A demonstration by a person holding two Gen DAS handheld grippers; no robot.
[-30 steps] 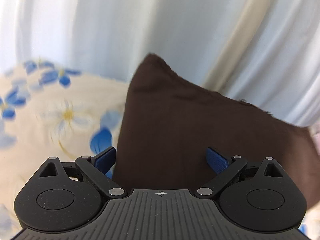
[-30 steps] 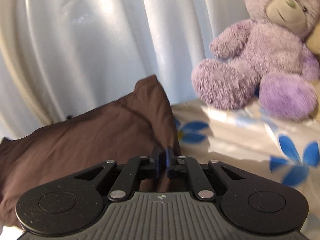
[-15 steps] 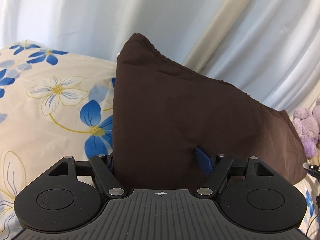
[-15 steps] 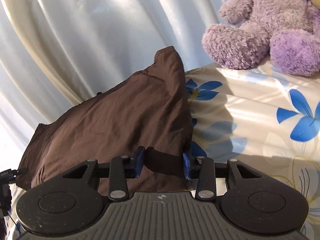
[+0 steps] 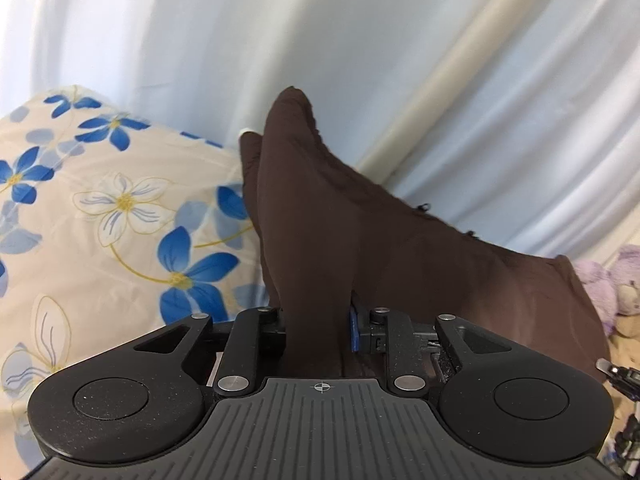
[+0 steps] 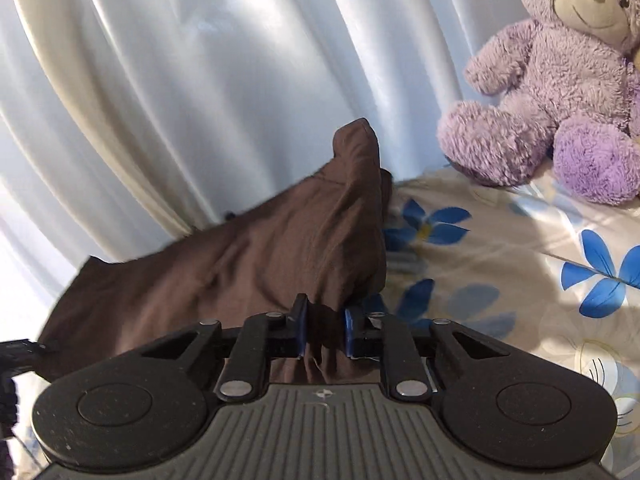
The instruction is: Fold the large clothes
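A dark brown garment (image 5: pixel 400 264) lies bunched on a floral bedsheet (image 5: pixel 100 216). My left gripper (image 5: pixel 318 324) is closed around a thick fold of its left end, with cloth filling the gap between the blue pads. My right gripper (image 6: pixel 325 330) is closed around a fold of the garment (image 6: pixel 248 264) at its right end. The cloth rises to a peak in front of each gripper and sags between them.
White curtains (image 5: pixel 360 60) hang close behind the bed. A purple teddy bear (image 6: pixel 560 92) sits on the sheet (image 6: pixel 520 264) at the right. Its edge shows in the left wrist view (image 5: pixel 612 280). The other gripper shows at the far right edge (image 5: pixel 624 376).
Both grippers were open around the garment half a second ago and have closed on its folds. The cloth ends now bunch up and lift slightly.
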